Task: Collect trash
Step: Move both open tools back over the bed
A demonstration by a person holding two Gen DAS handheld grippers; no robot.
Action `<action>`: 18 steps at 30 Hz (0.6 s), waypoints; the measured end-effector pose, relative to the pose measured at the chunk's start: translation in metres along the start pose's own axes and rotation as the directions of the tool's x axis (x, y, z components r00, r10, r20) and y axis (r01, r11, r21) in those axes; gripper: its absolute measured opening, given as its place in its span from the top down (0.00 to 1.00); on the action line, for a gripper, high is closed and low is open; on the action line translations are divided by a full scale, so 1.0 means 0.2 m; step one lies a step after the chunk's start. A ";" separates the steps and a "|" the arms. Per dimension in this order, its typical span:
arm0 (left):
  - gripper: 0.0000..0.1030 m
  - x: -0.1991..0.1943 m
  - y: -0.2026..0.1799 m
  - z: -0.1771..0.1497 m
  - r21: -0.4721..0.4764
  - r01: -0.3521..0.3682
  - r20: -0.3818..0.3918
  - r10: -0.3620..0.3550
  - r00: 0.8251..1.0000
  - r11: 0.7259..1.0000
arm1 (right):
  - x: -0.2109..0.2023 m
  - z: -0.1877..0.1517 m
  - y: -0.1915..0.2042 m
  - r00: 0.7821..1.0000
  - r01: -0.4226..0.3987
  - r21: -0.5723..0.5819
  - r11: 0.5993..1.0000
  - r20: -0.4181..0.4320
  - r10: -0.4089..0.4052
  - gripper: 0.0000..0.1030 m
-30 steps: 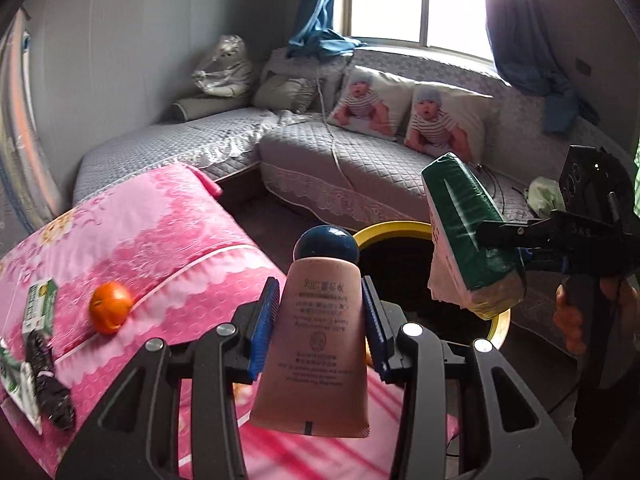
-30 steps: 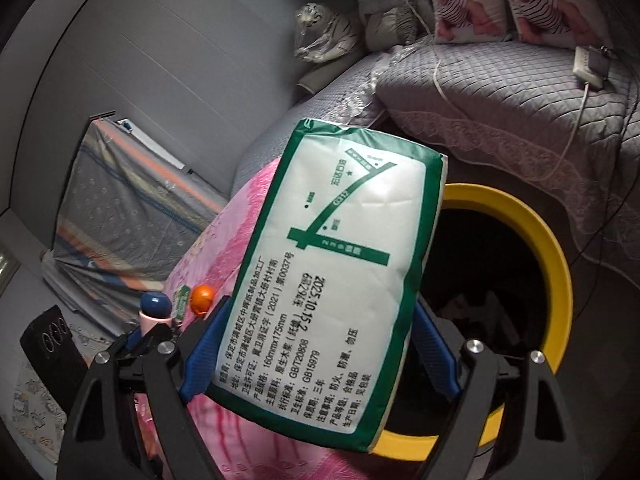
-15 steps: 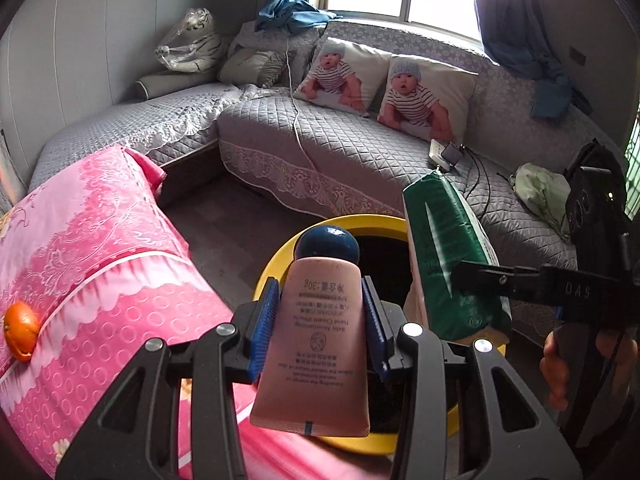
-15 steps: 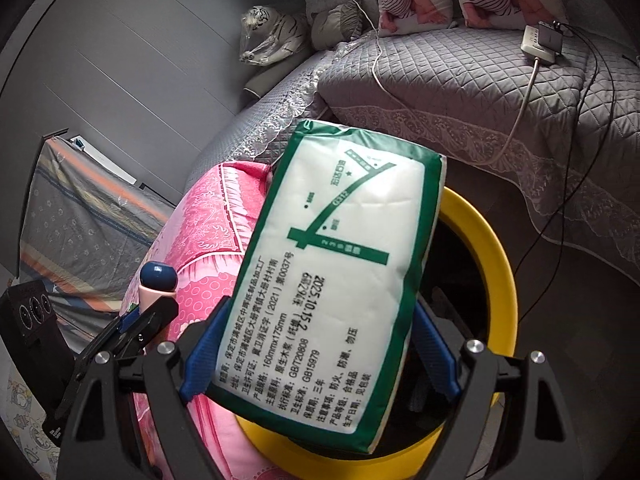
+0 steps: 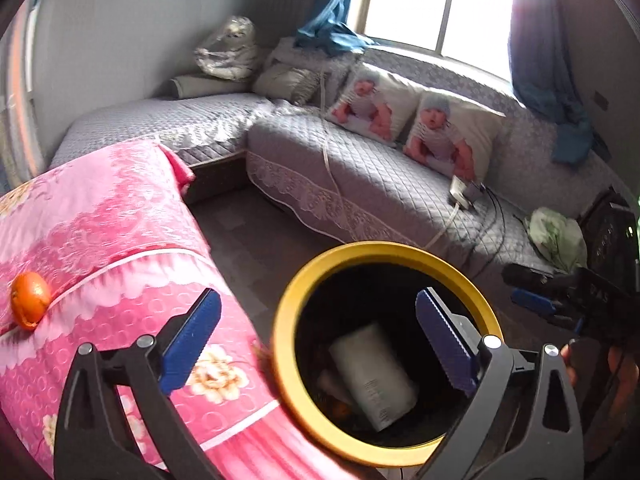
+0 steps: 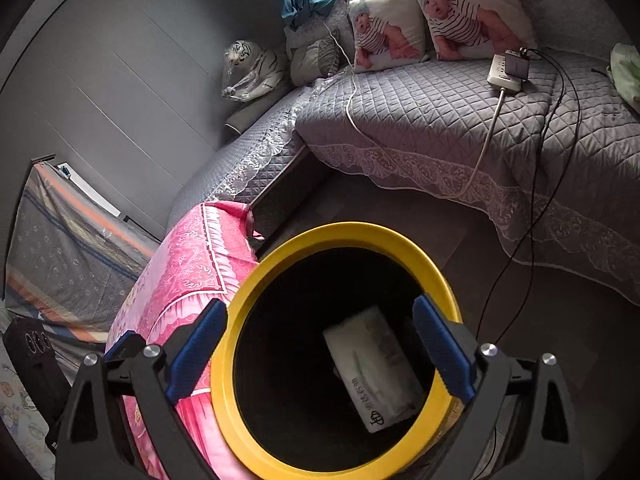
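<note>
1. Drop step looks finished: left gripper (image 5: 318, 338) hanging above the bin (image 5: 288, 312), blue pads spread wide, nothing between them.
2. Right gripper (image 6: 320, 346) likewise splayed and empty, poised over the same yellow rim.
3. Tissue pack (image 6: 374, 368) lying tilted on the bin's dark floor, toward the right wall; soft plastic wrap, pillow-shaped, pale with faint green print.
4. Beneath and left of the pack in the left wrist view, a pinkish shape and something orange, too dim to name.
5. Bin: round, glossy yellow lip, black inside, standing on the floor hard against the corner of the pink blanket (image 5: 100, 216).
6. Blanket: plush, floral-embossed, draped over its support with a scalloped border.
7. Orange (image 5: 30, 300) resting near the blanket's left edge, well apart from the bin; round, dimpled skin, whether trash or not cannot be told.
8. Likely next: swing both tools back toward the blanket to look for remaining litter; needs a turn away from the bin without clipping the rim.
9. Behind: grey quilted sofa (image 6: 440, 120), stitched in diamonds, lace-trimmed hem.
</note>
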State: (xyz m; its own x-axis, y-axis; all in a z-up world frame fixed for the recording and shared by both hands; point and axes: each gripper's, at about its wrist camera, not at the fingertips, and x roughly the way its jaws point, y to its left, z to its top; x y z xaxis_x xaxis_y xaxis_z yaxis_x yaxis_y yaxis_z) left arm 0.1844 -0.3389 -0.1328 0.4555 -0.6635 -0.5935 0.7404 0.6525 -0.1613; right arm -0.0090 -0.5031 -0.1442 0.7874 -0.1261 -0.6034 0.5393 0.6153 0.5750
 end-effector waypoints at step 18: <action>0.08 -1.01 0.60 -0.16 -0.158 -0.295 0.310 0.331 0.891 0.942 | 0.06 -0.34 0.84 0.947 -0.322 -0.489 0.811 -0.171 0.272 0.10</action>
State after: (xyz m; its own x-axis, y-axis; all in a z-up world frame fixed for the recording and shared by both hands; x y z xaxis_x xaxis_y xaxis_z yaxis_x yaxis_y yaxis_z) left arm 0.1667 -0.1154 -0.0574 0.8046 -0.4885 -0.3377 0.4848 0.8687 -0.1016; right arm 0.0716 -0.3479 -0.0925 0.8414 0.1813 -0.5091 0.0379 0.9200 0.3901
